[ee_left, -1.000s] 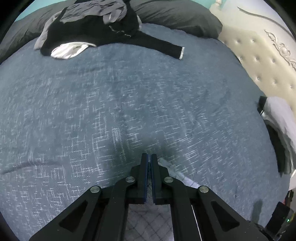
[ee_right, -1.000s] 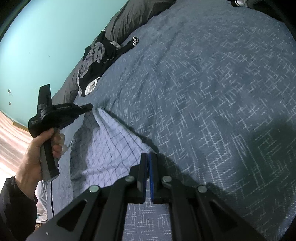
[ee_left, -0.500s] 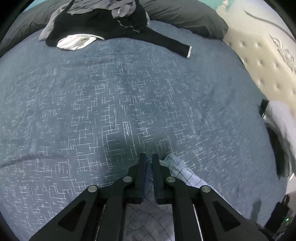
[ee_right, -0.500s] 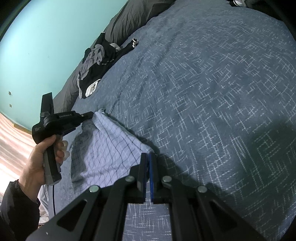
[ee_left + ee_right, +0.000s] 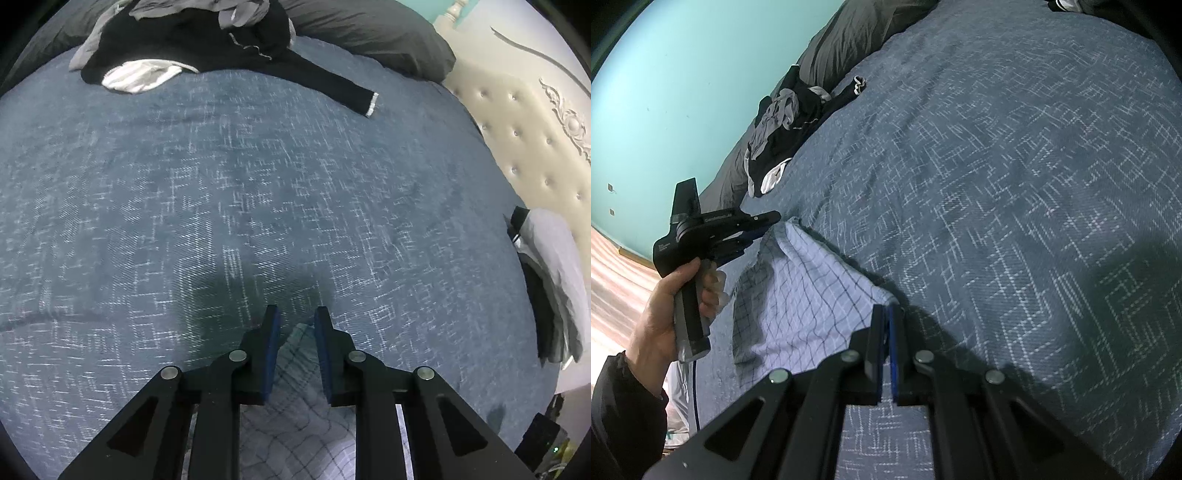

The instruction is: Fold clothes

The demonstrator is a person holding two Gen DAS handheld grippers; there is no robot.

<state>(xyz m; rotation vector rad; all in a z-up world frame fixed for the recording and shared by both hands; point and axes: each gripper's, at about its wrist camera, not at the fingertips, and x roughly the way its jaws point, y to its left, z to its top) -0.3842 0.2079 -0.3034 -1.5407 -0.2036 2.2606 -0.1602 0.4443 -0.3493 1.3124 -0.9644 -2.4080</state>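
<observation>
Item: checked garment (image 5: 798, 291), pale with a dark grid; we have it lying at the near edge of the bed's blue bedspread (image 5: 997, 184), one corner stretched toward each gripper, which we judge is meant to spread the cloth flat before a fold.

Item: left gripper (image 5: 294, 317); its jaws are opening as we look, blue pads apart, the garment's corner lying between them but pressed by neither; we read this as a corner being let go onto the bed. From the right wrist view the same tool sits in the person's left hand (image 5: 670, 302) just beside the cloth's far corner.

Item: right gripper (image 5: 885, 314); fingers pressed together, pinching the garment's near corner, so we keep that edge anchored and taut.

Item: heap of dark clothes (image 5: 192, 40) with a black sleeve (image 5: 332, 86), well apart near the grey pillows (image 5: 369, 33); unfolded, presumably awaiting its turn.

Item: stacked clothes (image 5: 550, 280) beside the tufted headboard (image 5: 517, 122); seemingly finished pieces.
</observation>
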